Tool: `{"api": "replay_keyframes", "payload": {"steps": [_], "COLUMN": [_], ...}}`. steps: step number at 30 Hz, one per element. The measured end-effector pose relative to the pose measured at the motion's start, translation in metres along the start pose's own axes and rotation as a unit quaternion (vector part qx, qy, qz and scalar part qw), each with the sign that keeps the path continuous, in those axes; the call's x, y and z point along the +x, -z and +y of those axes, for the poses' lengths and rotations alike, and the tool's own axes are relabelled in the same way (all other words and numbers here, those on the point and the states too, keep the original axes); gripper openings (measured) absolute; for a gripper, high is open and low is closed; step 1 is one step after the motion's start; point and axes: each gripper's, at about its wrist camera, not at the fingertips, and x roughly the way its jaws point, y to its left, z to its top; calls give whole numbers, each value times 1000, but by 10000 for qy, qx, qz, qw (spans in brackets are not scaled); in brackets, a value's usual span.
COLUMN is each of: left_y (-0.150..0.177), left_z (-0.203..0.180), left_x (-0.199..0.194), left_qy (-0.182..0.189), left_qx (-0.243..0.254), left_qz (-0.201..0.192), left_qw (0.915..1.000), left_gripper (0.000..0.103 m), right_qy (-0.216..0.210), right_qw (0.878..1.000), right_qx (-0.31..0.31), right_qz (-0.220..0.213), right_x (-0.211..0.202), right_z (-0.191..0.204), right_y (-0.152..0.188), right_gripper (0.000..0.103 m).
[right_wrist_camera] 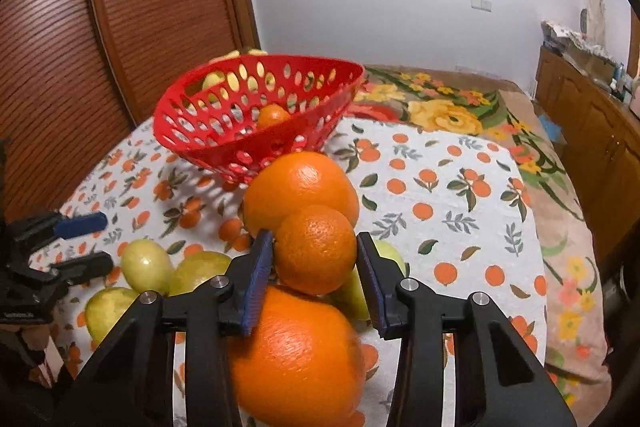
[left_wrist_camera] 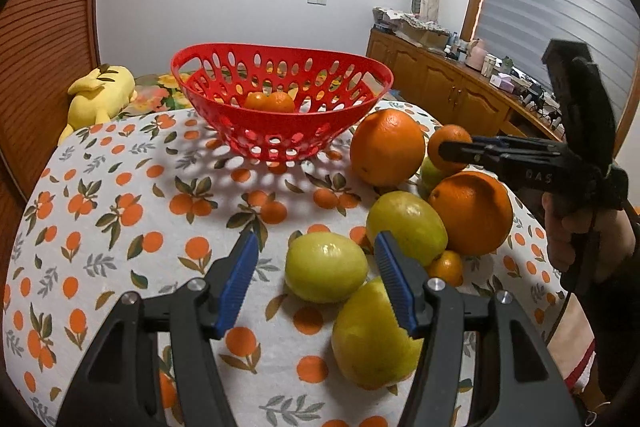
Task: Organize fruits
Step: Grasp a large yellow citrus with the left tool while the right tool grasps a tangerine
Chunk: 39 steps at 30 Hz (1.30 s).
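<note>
Right gripper (right_wrist_camera: 314, 255) straddles the small round orange mandarin (right_wrist_camera: 316, 249), blue pads barely apart from its skin, atop the fruit heap near the tablecloth's right edge, while the left gripper (left_wrist_camera: 316, 247) hangs wide open over a yellow-green lemon (left_wrist_camera: 326, 266), red perforated plastic basket (left_wrist_camera: 280, 107) beyond.

**Legible markings**

Left wrist view: raised letters on the black body of the right gripper (left_wrist_camera: 454, 150), near its handle, appear to read "DAS"; faint. Right wrist view: small pale print on the left gripper (right_wrist_camera: 90, 241) body at the frame's left edge, too blurred to read.
</note>
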Motion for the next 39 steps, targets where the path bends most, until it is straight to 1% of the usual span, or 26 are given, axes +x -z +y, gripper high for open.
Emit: {"api": "replay_keyframes", "payload": {"steps": [3,7,11,15,24,34,39], "left_y": [2,7,12,16,27,40,43], "left_z": [-2,-8,-16,-22,-32,-33,-32], "left_x": [-3,-7,-10,-14,-4,15,21], "left_qy": [20,60,94,146,214,247,293], "left_qx": [-17,-36,-2,7,60,5,-42], "left_qz": [-1,31,72,115,335,606,667], "left_qw": [10000,10000,9999,9998,9992,9979,9973], "left_gripper": [60,60,60,60,61,62,62], "right_qy": [-26,-54,-48,-98,-132,-84,-91], "right_qw": [9998,9993,9988,9987,9986,9986,9986], "right_qx": [32,83,135,195,232,221,221], "right_qz": [-172,-352,-461,-469,-447,-469,-466], "right_x": [-13,-35,-54,-67,-72,-72,-72], "right_z": [4,11,16,21,26,28,28], "right_y": [0,9,22,39,55,56,56], "right_gripper": [42,42,42,42,42,42,42]}}
